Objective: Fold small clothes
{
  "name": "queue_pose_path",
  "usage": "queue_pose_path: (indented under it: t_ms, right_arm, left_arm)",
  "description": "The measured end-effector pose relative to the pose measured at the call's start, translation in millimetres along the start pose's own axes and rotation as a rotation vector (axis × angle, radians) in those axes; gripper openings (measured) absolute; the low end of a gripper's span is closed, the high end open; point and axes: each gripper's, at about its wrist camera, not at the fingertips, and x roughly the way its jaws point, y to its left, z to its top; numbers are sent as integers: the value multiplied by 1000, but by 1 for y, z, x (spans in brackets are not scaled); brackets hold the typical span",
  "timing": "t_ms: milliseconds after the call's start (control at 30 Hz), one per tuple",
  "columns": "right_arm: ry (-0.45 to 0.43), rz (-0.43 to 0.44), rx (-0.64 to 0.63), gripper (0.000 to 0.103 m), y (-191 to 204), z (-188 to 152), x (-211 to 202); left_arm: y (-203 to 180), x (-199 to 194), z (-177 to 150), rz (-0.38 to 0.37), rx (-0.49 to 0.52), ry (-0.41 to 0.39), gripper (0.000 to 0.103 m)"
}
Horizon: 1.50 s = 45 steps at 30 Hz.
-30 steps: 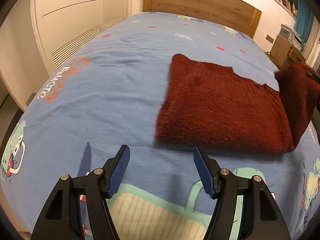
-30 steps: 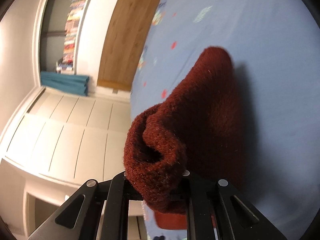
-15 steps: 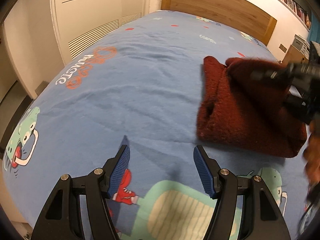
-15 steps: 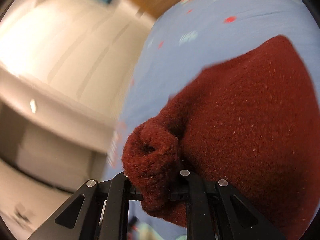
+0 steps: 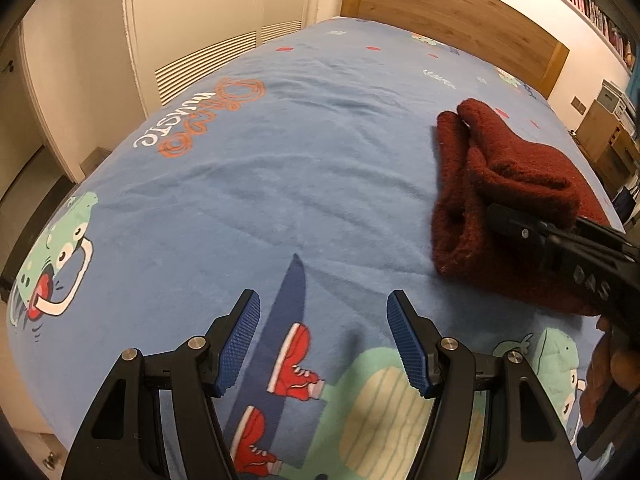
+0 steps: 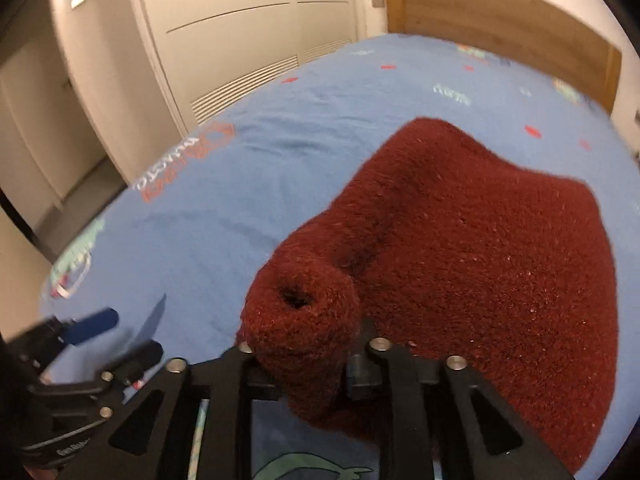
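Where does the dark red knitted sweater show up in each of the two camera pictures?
Left wrist view: the sweater lies at the right, on the bed.
Right wrist view: the sweater fills the centre and right, its rolled edge between the fingers.
Shared landmark: the orange lettering on the blue bedspread.

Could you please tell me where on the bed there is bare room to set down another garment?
The widest free patch is the blue sheet between the orange lettering and the red sweater, running up to the headboard. The near edge under the open left claw is free too. The sweater's side is crowded: the right claw, jaws just opening, still surrounds its rolled cuff.
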Motion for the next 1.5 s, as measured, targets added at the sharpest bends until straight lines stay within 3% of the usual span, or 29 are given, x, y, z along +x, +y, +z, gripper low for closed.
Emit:
queue_pose_path:
  t_ms: [67, 133, 400, 633, 867, 1000, 1100, 1333, 1500]
  right_arm:
    - [-6, 16, -33, 50, 14, -13, -3]
    - [6, 23, -44, 57, 18, -27, 3]
    - [31, 106, 19, 61, 24, -34, -4]
    - [30, 215, 82, 61, 3, -50, -46]
    - [-40, 109, 273, 62, -71, -82, -102]
    - [-96, 36, 441, 74, -131, -94, -123]
    - [-82, 46, 587, 78, -170, -96, -116]
    - [-43, 121, 754, 79, -206, -84, -72]
    - [-25, 101, 793, 87, -217, -74, -48]
  left_arm:
    - [4, 0, 1, 6, -11, 0, 61]
    - [8, -2, 1, 13, -19, -3, 60]
    - [12, -13, 6, 27, -19, -20, 61]
    - [4, -21, 18, 2, -11, -41, 60]
    - [-14, -25, 34, -48, 0, -67, 60]
    - [-29, -28, 53, -108, 1, -89, 65]
    - [-47, -25, 72, -173, 12, -96, 67]
    - [-86, 15, 115, -271, 61, -43, 69]
    - [-95, 58, 130, -268, 68, 30, 69]
